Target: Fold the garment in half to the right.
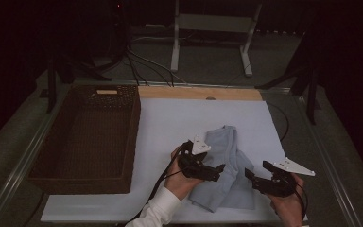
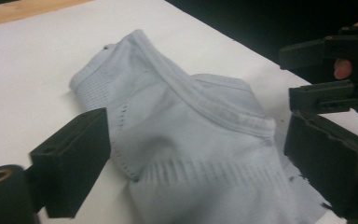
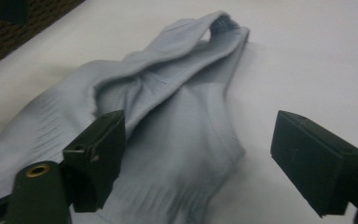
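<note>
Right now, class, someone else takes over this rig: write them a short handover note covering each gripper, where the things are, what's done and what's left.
Left gripper: open, holding nothing, at the cloth's left edge.
Right gripper: open, holding nothing, at the cloth's right edge.
Cloth: pale blue garment, crumpled in a loose heap on the white sheet, near the front edge.
Basket: wicker, left of the sheet, nothing visible inside.
Done: no neat fold shows; cloth not in the basket.
Left: probably grip the cloth, tidy it, then move it to the basket.
</note>
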The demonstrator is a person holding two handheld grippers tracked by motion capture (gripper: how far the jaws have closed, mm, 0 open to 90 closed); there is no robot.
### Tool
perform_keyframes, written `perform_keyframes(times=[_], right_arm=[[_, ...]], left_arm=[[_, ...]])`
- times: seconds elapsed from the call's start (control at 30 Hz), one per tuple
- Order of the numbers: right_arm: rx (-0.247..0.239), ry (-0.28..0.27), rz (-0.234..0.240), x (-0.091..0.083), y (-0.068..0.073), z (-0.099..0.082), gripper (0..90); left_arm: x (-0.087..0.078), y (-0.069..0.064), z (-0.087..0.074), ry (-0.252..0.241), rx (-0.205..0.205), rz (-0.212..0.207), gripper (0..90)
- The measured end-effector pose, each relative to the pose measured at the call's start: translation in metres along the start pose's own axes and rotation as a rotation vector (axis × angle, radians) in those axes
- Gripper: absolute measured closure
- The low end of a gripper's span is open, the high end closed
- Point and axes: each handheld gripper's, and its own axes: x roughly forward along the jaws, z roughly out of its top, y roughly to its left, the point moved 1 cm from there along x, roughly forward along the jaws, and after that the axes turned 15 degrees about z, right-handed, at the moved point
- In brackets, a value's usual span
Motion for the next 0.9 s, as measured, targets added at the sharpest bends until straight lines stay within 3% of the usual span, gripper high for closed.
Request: perform_keyframes(times=[0.37, 0.6, 0.63, 0.7, 0.9], right_arm=[[-0.013, 0.021, 0.059, 0.012, 0.015, 0.002, 25.0], [-0.032, 0.042, 0.100, 0.020, 0.023, 0.002, 39.2], [-0.031, 0.054, 0.115, 0.023, 0.025, 0.002, 45.4], [-0.023, 0.068, 0.128, 0.026, 0.025, 0.001, 49.6], [-0.003, 0.095, 0.146, 0.032, 0.024, 0.001, 55.9]], left_arm=[[-0.006, 0.014, -0.009, -0.011, 0.001, 0.022, 0.4], [-0.009, 0.021, -0.014, -0.019, -0.008, 0.044, 0.3], [-0.010, 0.023, -0.015, -0.021, -0.006, 0.053, 0.3], [-0.011, 0.025, -0.017, -0.024, -0.014, 0.059, 0.3], [-0.013, 0.030, -0.022, -0.018, -0.025, 0.065, 0.3]])
